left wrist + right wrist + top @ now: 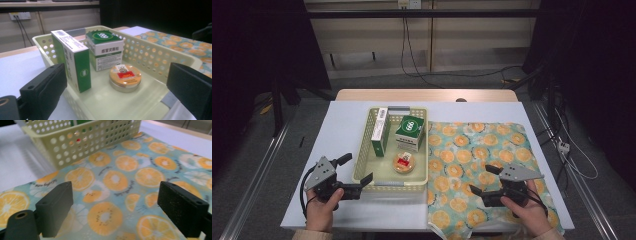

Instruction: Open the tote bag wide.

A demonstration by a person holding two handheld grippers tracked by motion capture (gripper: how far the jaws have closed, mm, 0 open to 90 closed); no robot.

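A perforated plastic basket [362,155] holding two boxes and a round tin [404,163] is framed by the left gripper [357,174], jaws spread. The right gripper [480,180] is held agape over the fruit-print cloth [492,150]. The tin, judged light, rigid and slick, is best pinched across its rim.

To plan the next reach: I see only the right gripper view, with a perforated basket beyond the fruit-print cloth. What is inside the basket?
Observer: Three things: a tall green-and-white box, a squat green box and a round tin.
Operator: Which one is nearest to the person?
Observer: The round tin, close to the front wall of the basket.
Operator: And where is the left hand-held gripper?
Observer: The left hand-held gripper is open, with its jaws either side of the basket's front left corner.
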